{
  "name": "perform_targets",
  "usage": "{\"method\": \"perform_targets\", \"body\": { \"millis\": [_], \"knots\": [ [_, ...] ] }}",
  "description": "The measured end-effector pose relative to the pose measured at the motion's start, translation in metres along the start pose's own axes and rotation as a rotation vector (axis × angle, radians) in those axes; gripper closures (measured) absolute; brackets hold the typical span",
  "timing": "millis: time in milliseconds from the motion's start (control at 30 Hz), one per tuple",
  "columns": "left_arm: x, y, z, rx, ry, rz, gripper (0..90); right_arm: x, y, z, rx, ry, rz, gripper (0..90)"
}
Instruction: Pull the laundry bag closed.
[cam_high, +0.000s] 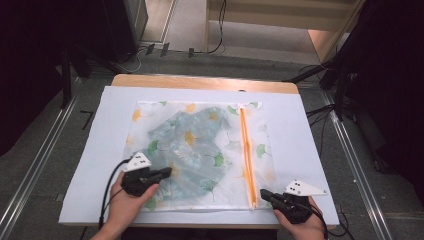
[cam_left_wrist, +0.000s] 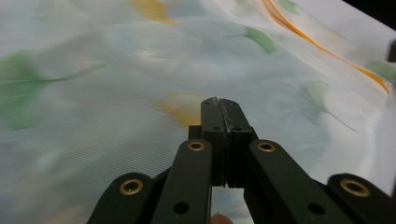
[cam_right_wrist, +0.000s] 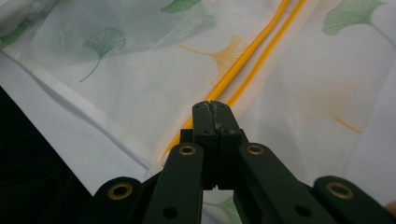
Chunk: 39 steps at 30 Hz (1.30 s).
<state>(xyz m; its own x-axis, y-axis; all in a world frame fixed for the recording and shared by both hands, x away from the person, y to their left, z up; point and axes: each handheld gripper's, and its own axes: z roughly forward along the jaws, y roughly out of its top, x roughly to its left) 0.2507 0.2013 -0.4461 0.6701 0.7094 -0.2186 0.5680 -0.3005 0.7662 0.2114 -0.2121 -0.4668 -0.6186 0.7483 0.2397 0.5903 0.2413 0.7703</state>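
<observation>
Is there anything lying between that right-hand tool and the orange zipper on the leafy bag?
Nothing visible. The right tool, jaws together, sits at the near end of the orange zipper of the leaf-printed mesh bag, with bare fabric only between them.

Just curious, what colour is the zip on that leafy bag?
Orange zip, on a white bag with leaves; clearest in the right gripper view.

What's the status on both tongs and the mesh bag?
Left tongs shut, over the bag's near left. Right tongs shut at the orange zipper's near end. Mesh bag flat, garment inside. Nothing in the way.
</observation>
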Motion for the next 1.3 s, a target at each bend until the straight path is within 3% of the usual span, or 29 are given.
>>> {"method": "perform_targets", "body": {
  "millis": [133,367,533,700,800,900,1033,1100,1167,1300],
  "knots": [
    [-0.028,0.004,0.022,0.028,-0.074,0.045,89.4,0.006,-0.001,0.007,0.043,0.022,-0.02,90.0],
    [-0.068,0.004,0.062,0.073,-0.165,0.085,89.2,0.005,-0.006,0.017,0.124,0.032,-0.014,90.0],
    [-0.099,0.01,0.093,0.099,-0.196,0.1,88.7,0.004,-0.006,0.019,0.124,0.031,-0.024,90.0],
    [-0.125,0.013,0.115,0.141,-0.195,0.162,87.8,0.004,-0.007,0.018,0.123,0.038,-0.021,90.0],
    [-0.132,0.011,0.12,0.138,-0.184,0.18,89.3,0.004,-0.006,0.016,0.102,0.035,-0.034,90.0],
    [-0.128,0.01,0.12,0.137,-0.201,0.157,90.0,0.007,-0.004,0.009,0.043,0.076,-0.012,90.0],
    [-0.125,0.009,0.12,0.137,-0.214,0.136,90.0,0.012,-0.005,0.007,0.057,0.089,-0.028,86.0],
    [-0.126,0.009,0.119,0.131,-0.21,0.138,90.0,0.013,-0.007,0.008,0.077,0.059,-0.053,87.3],
    [-0.125,0.009,0.12,0.13,-0.215,0.134,90.0,0.013,-0.007,0.008,0.076,0.062,-0.054,88.1],
    [-0.122,0.01,0.12,0.141,-0.232,0.113,90.0,0.014,-0.005,0.006,0.027,0.049,-0.071,90.0]
  ]
}}
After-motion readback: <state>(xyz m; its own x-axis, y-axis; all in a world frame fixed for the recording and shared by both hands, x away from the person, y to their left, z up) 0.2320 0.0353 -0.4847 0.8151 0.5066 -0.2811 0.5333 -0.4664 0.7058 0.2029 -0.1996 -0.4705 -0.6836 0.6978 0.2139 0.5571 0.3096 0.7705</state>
